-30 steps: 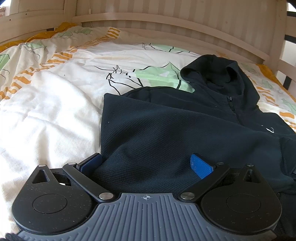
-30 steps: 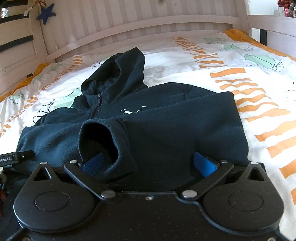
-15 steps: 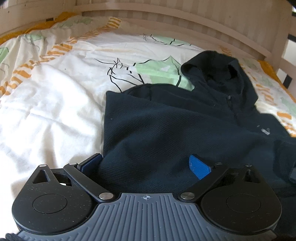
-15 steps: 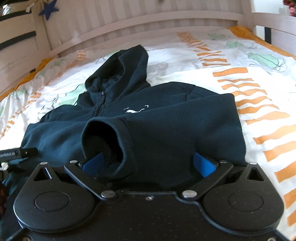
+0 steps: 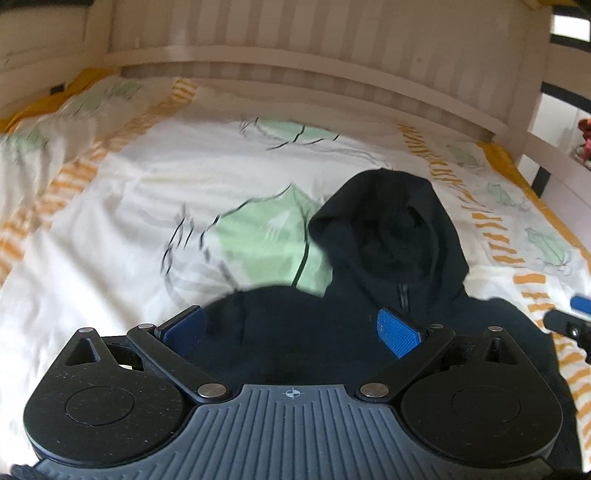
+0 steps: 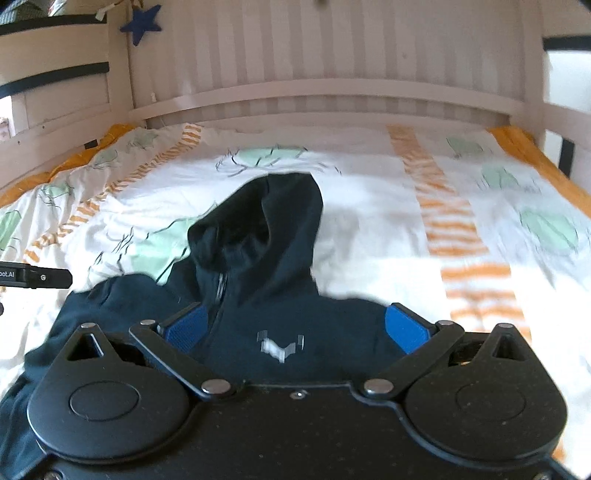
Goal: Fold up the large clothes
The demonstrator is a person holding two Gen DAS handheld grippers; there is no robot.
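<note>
A dark navy zip hoodie (image 5: 388, 236) lies face up on the bed, its hood pointing at the headboard. My left gripper (image 5: 290, 328) hovers open over the hoodie's left shoulder, blue pads wide apart with only flat fabric under them. My right gripper (image 6: 295, 326) is open too, above the chest, with the white chest logo (image 6: 280, 345) and the zip (image 6: 221, 288) between its fingers. In each view the tip of the other gripper shows at the frame's edge. The hoodie's lower body and sleeves are hidden behind the gripper bodies.
The bedspread (image 5: 129, 221) is white with orange stripes and green leaf prints. A slatted wooden headboard (image 6: 332, 88) closes the far end, and side rails (image 6: 55, 122) run along both sides. A blue star (image 6: 142, 24) hangs at the upper left.
Both grippers have moved forward from the hoodie's lower half toward the hood. The sleeve cuff beside my right gripper's left finger is out of view. Both sets of fingers stayed wide apart.
</note>
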